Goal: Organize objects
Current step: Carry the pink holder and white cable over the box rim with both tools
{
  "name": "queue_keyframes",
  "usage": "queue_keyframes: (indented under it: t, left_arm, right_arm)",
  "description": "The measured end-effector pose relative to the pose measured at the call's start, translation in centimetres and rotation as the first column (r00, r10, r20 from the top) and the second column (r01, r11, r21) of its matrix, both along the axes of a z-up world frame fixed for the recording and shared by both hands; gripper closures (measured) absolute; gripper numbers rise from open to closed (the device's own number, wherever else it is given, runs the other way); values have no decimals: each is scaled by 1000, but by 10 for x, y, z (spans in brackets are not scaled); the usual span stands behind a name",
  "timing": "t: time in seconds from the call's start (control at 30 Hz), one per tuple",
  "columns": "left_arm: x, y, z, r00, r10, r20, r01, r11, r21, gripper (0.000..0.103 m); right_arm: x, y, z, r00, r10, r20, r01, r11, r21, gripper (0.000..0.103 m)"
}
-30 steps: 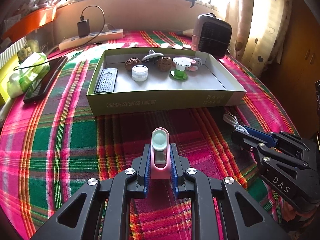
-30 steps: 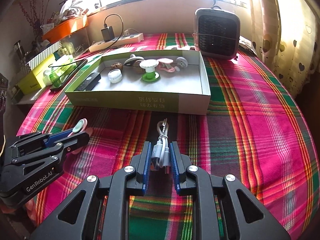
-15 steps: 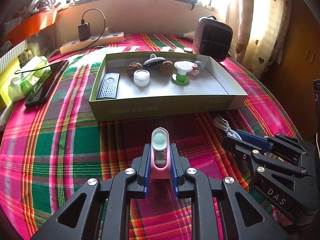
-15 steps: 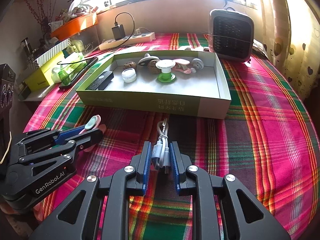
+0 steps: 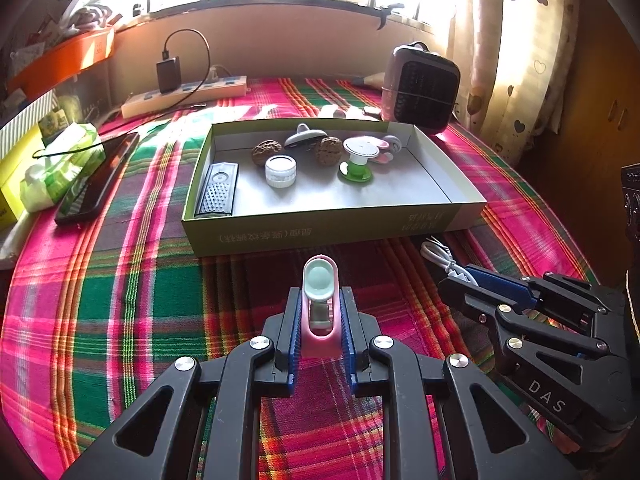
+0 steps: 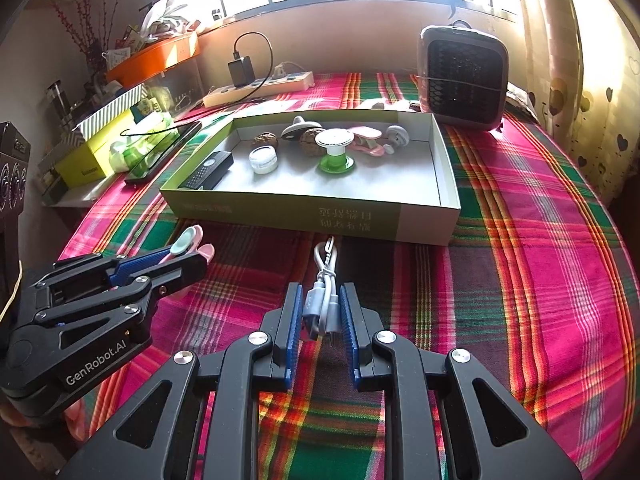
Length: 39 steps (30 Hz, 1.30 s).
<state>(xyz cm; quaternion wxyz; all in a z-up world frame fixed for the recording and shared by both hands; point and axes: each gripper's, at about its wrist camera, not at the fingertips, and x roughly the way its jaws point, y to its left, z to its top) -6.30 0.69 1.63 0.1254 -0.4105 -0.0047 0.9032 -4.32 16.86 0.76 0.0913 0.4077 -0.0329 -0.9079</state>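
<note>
**Carrying two finds toward the box**

Clamped in the left gripper [image 5: 320,312] was a pink clip [image 5: 319,300], its mint pad pointing at the open box [image 5: 320,228] just ahead. The right gripper [image 6: 320,312] pinched a coiled white cable [image 6: 322,292] by its plugs, loop dangling forward. Both hovered above the plaid cloth [image 5: 120,300], probably so each item could drop beside the walnuts [image 5: 267,151] and spool [image 5: 358,160] already inside.

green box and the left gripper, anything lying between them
Nothing: in the left wrist view only bare plaid cloth separates the green box from the left gripper, shut on a pink clip.
</note>
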Motion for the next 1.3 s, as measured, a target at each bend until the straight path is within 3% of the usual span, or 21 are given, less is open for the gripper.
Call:
queue_keyframes:
  t: [0.8, 1.3]
  left_arm:
    - [-11, -1, 22, 999, 0, -52, 1, 1000, 28, 87]
    - [-41, -1, 25, 999, 3, -54, -1, 999, 45, 87]
  right_arm:
    - [-9, 8, 18, 999, -9, -52, 9, 1000, -9, 83]
    - [-34, 21, 27, 997, -37, -65, 37, 999, 3, 83]
